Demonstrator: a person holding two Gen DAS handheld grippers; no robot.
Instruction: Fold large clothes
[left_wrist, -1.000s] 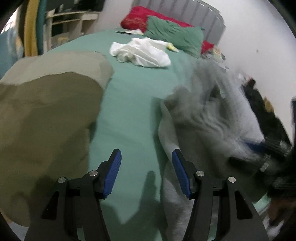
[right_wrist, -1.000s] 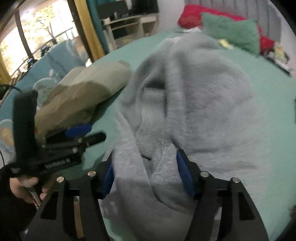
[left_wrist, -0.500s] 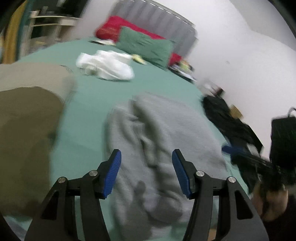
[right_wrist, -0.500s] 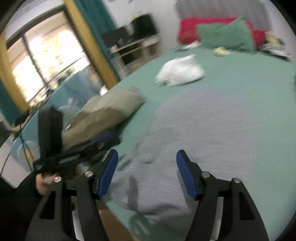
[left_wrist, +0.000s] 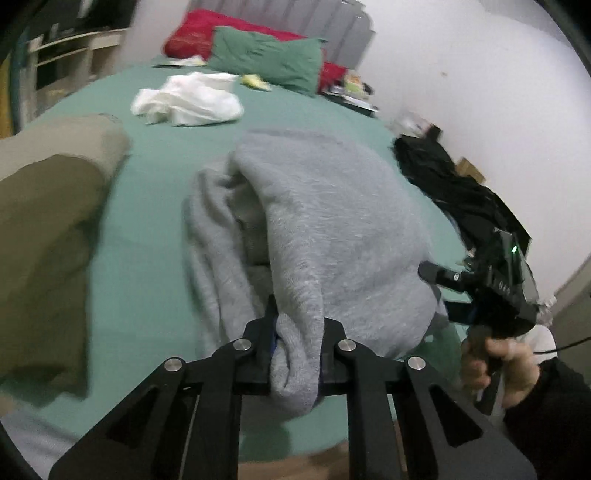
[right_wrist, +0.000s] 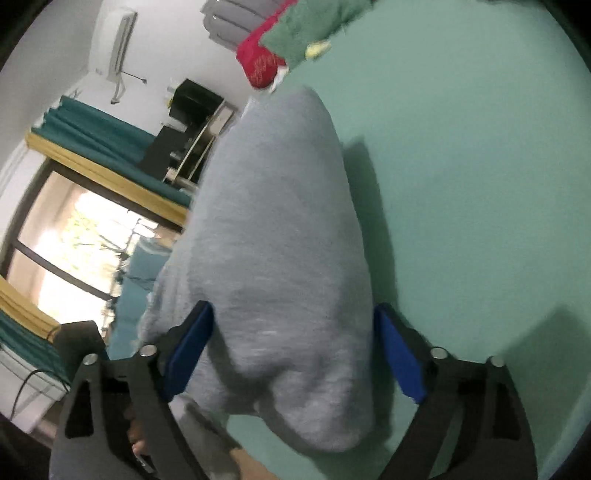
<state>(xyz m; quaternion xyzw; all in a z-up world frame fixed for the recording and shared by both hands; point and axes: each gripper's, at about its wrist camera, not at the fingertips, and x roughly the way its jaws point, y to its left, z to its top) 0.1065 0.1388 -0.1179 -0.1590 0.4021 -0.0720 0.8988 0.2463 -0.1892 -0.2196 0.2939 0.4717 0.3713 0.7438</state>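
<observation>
Grey sweatshirt (left_wrist: 332, 229) lies bunched on the green bed (left_wrist: 147, 258), between a tan garment (left_wrist: 48, 221) and a black heap (left_wrist: 454, 184). The left gripper (left_wrist: 297, 347) has just closed, and its fingers pinch a fold at the near edge of the sweatshirt. The right gripper (right_wrist: 295, 362) has just been opening; its blue fingers (right_wrist: 397, 354) stand spread on either side of the cloth, apparently not pressing it. A white garment (left_wrist: 192, 99) lies farther up the bed.

Left wrist view low and close along the green bed (left_wrist: 147, 258), right wrist view rolled sideways, both sharing the grey garment (left_wrist: 332, 221).
</observation>
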